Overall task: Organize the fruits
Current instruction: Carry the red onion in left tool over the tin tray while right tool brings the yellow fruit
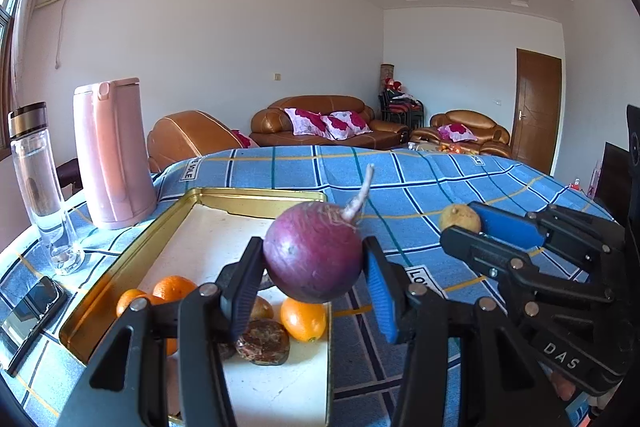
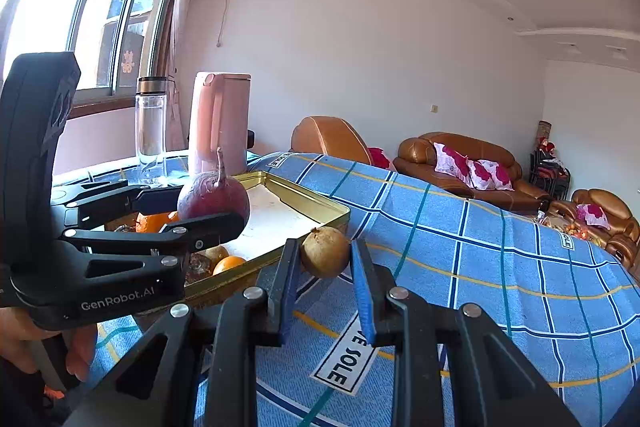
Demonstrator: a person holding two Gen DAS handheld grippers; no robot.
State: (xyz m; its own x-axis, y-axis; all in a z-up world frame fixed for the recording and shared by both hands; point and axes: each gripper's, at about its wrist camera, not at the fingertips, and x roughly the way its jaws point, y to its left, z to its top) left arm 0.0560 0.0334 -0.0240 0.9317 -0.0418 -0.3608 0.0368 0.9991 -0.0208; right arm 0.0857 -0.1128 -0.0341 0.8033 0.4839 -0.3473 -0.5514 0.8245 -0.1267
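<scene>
- Left gripper (image 1: 314,259) jaws clamp a purple root vegetable (image 1: 314,253) above the gold tray (image 1: 100,291).
- Right gripper (image 2: 325,259) jaws pinch a small brown fruit (image 2: 325,251) over the blue checked cloth (image 2: 480,247).
- Oranges (image 1: 303,319) lie in the tray's near end.

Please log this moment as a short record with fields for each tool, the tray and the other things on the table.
left tool: shut on the purple round vegetable, held above the tray
right tool: shut on the small brown fruit, held over the blue checked cloth
gold tray: holds oranges, a dark brown lump and another brown fruit, partly hidden
beside tray: pink jug, clear bottle, phone
</scene>
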